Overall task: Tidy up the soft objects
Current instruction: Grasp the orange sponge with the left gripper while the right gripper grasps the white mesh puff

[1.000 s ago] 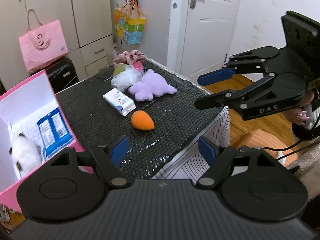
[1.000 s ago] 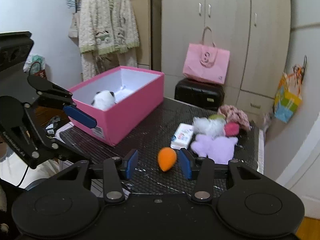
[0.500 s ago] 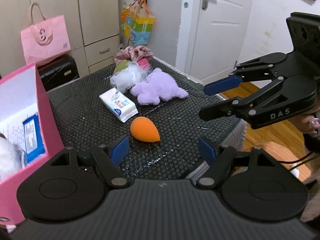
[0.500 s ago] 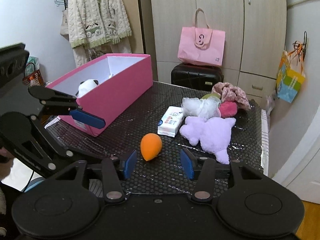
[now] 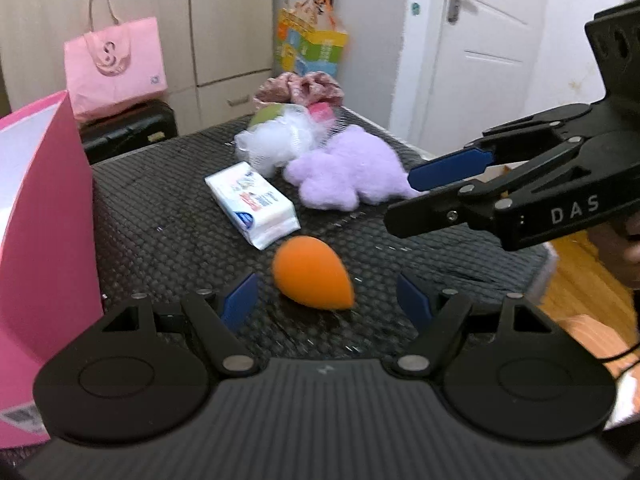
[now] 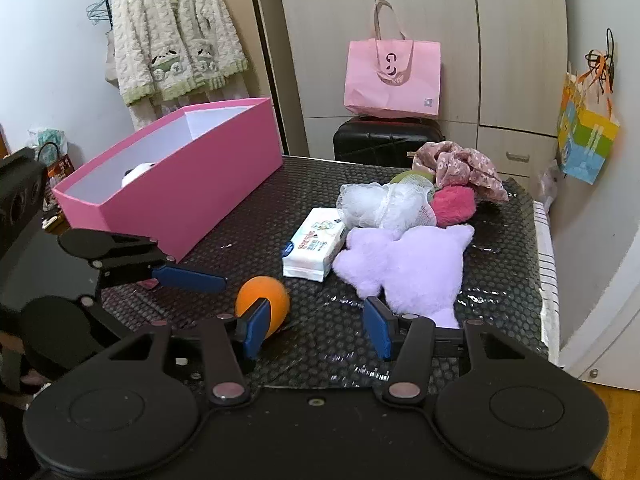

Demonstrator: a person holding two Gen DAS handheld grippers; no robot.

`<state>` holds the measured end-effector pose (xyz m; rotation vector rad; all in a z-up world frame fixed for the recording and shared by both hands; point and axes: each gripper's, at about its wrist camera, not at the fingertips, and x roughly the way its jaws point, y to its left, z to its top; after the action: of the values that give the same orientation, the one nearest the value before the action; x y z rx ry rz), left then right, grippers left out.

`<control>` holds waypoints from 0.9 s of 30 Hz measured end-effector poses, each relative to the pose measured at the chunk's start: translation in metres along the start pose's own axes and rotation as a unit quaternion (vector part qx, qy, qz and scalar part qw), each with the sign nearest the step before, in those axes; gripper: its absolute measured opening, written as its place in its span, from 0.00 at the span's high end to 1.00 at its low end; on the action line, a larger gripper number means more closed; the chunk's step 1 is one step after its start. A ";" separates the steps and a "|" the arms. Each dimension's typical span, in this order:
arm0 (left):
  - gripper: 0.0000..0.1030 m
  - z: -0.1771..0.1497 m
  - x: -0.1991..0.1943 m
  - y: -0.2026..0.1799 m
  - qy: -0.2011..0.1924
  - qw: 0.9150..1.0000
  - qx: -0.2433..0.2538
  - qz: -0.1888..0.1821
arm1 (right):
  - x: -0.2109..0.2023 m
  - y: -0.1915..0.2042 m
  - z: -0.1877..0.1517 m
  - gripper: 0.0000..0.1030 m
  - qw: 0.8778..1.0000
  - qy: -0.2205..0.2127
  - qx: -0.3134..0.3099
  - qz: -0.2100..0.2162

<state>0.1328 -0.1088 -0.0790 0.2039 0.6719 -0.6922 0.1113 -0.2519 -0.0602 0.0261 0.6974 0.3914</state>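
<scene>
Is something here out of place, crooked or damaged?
Nothing looks damaged or spilled. Most soft things sit loose on the table mat, not in the pink box: the orange sponge lies apart on its side, and the tissue pack lies askew beside the purple plush.

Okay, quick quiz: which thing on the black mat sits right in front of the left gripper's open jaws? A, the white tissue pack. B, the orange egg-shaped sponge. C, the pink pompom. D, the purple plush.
B: in the left wrist view the orange egg-shaped sponge lies on the mat just ahead of the left gripper, between its open jaws and untouched; the other things lie farther back.
</scene>
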 end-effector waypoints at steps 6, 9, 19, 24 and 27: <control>0.26 0.000 0.018 0.009 -0.004 1.000 -0.014 0.013 | 0.017 -0.011 0.006 0.41 1.000 -0.012 0.004 -0.004; 0.32 -0.001 0.023 0.011 -0.011 0.999 -0.020 0.022 | 0.024 -0.014 0.010 0.40 1.000 -0.024 -0.001 -0.015; 0.59 -0.004 0.026 0.013 -0.041 0.998 -0.048 0.007 | 0.052 -0.025 0.030 0.29 0.998 -0.057 0.012 -0.030; 0.59 -0.003 0.024 0.023 -0.052 0.996 -0.071 0.005 | 0.068 -0.028 0.043 0.13 0.997 -0.060 0.016 -0.048; 0.59 -0.002 0.026 0.028 -0.055 0.995 -0.077 0.011 | 0.079 -0.029 0.048 0.13 0.996 -0.053 0.022 -0.066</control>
<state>0.1647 -0.1007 -0.0984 0.0313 0.6131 -0.6229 0.2068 -0.2449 -0.0766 0.0418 0.5987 0.2459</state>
